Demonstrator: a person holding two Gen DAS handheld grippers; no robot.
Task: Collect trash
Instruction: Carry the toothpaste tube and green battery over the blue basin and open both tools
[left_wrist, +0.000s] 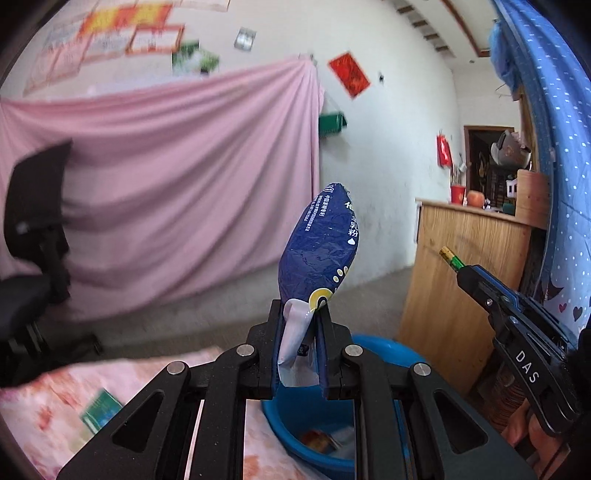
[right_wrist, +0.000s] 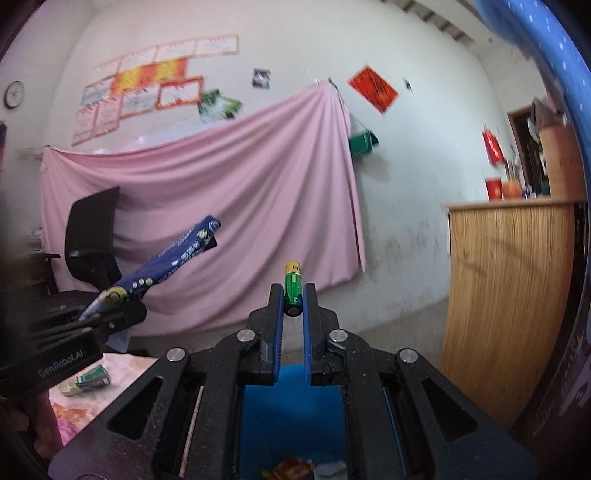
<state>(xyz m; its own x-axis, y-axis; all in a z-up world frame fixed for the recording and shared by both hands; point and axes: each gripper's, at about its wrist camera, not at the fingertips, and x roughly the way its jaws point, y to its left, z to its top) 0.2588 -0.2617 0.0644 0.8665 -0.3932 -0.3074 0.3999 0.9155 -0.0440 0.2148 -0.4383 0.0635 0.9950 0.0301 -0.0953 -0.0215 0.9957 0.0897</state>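
Note:
My left gripper (left_wrist: 300, 310) is shut on a dark blue foil packet (left_wrist: 318, 243) that sticks up and forward from its fingers; the right wrist view shows the same packet (right_wrist: 173, 254) at the left. My right gripper (right_wrist: 292, 291) is shut on a green and gold battery (right_wrist: 292, 286), which also shows at the right of the left wrist view as the battery (left_wrist: 450, 256). Below both grippers sits a blue plastic basin (left_wrist: 384, 350) with a few wrappers (left_wrist: 321, 439) in its bottom; in the right wrist view the basin (right_wrist: 291, 406) lies between the fingers.
A flowered pink cloth (left_wrist: 48, 398) covers the surface at lower left, with a green box (left_wrist: 100, 408) on it, seen again as the green box (right_wrist: 92, 378). A wooden cabinet (left_wrist: 461, 269) stands at the right. A black office chair (left_wrist: 33, 221) is at the left, a pink sheet (left_wrist: 177, 177) behind.

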